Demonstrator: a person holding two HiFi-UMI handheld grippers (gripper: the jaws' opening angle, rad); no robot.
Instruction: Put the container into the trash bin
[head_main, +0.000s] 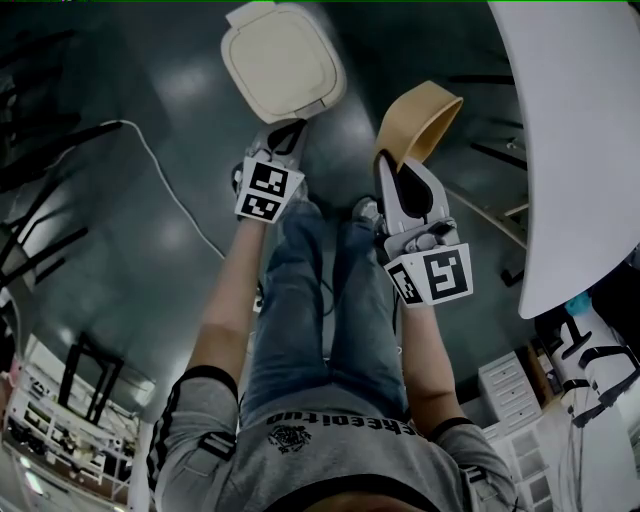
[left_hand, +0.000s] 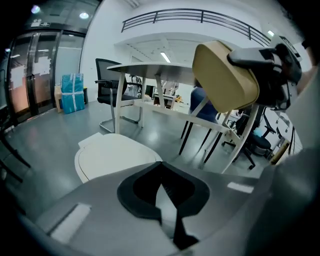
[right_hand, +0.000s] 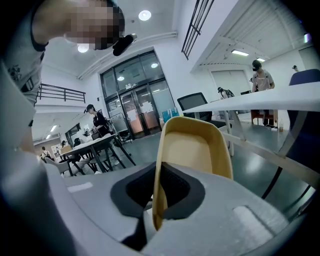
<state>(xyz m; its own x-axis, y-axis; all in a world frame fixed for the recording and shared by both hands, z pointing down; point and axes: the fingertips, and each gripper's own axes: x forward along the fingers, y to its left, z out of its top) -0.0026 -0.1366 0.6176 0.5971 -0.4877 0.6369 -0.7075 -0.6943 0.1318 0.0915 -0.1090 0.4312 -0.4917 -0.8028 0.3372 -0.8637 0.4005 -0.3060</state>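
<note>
My right claw is clamped on the rim of the tan, rounded plastic container, held in the air just right of the cream-lidded trash bin. My left claw is closed and empty.

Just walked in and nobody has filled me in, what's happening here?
A person stands over a cream trash bin on the floor, its lid down. The right gripper holds a tan container by its rim, off to one side of the bin. The left gripper is shut and empty, near the bin.
</note>
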